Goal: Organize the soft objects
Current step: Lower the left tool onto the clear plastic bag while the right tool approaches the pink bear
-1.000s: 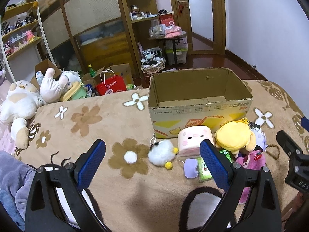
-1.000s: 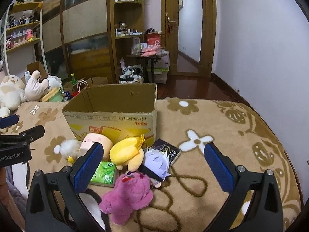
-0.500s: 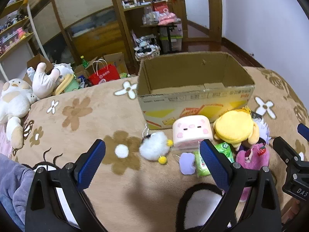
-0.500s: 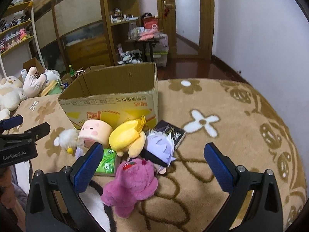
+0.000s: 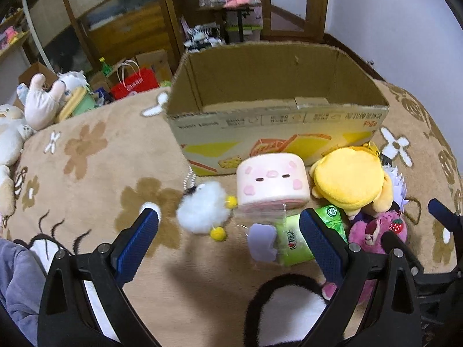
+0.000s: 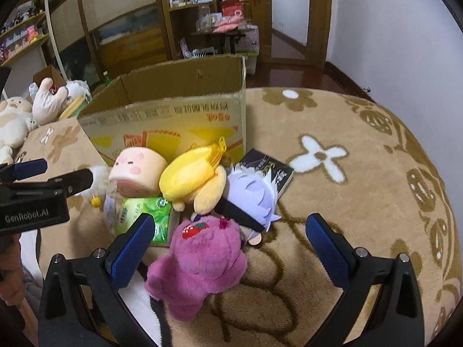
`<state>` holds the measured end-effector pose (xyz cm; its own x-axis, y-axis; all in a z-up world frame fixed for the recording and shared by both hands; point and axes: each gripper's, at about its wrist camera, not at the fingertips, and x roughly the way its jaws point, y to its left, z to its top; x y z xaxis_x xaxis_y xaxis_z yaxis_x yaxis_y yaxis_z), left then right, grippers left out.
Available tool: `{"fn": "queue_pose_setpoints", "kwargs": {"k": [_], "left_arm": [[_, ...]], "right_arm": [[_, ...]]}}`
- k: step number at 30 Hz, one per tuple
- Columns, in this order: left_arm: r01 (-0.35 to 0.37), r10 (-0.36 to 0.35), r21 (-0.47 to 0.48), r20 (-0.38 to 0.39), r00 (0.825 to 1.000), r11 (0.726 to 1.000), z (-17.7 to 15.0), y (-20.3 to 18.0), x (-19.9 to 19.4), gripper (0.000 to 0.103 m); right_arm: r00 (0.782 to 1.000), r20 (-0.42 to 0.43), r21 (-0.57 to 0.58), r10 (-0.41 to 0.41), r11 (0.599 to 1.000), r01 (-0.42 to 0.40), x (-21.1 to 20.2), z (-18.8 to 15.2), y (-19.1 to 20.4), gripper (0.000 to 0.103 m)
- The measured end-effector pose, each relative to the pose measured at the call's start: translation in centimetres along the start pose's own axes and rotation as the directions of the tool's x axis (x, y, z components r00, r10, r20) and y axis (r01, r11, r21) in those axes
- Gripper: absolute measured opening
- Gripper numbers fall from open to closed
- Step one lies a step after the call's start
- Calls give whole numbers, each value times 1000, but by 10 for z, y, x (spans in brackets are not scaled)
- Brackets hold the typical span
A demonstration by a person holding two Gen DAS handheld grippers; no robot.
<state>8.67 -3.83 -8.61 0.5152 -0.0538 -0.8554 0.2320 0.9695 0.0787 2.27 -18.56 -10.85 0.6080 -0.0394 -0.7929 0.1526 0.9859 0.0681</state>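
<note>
Tan flowered blanket in a shelved bedroom; my wide-open, empty right gripper frames the purple plush, left gripper likewise empty.

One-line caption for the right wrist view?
Open right gripper above a purple plush, beside other soft toys and a cardboard box.

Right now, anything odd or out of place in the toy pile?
Two non-plush items are mixed in: a green tissue pack lies under the yellow plush, and a dark book lies under the lavender-haired doll. The cardboard box looks empty. Both grippers are open.
</note>
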Motion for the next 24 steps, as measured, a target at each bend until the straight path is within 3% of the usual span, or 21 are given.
{"fn": "queue_pose_setpoints", "kwargs": {"k": [5,12,17,24], "left_arm": [[8,-6,28,-59,998,1000,-2,-7,16,97],[48,-47,1,-128,991,999,-4,-2,33,97],[79,-81,-20,-170,982,997,-5,0,45,97],[111,-127,-86,-210,970,990,-5,9,63,95]], "right_arm": [[998,-51,5,25,1000,-25,11,-4,2,103],[991,-124,8,50,999,-49,30,-8,3,70],[988,-138,2,70,998,-70,35,-10,6,61],[987,-145,-3,72,997,-73,38,-9,7,60]]}}
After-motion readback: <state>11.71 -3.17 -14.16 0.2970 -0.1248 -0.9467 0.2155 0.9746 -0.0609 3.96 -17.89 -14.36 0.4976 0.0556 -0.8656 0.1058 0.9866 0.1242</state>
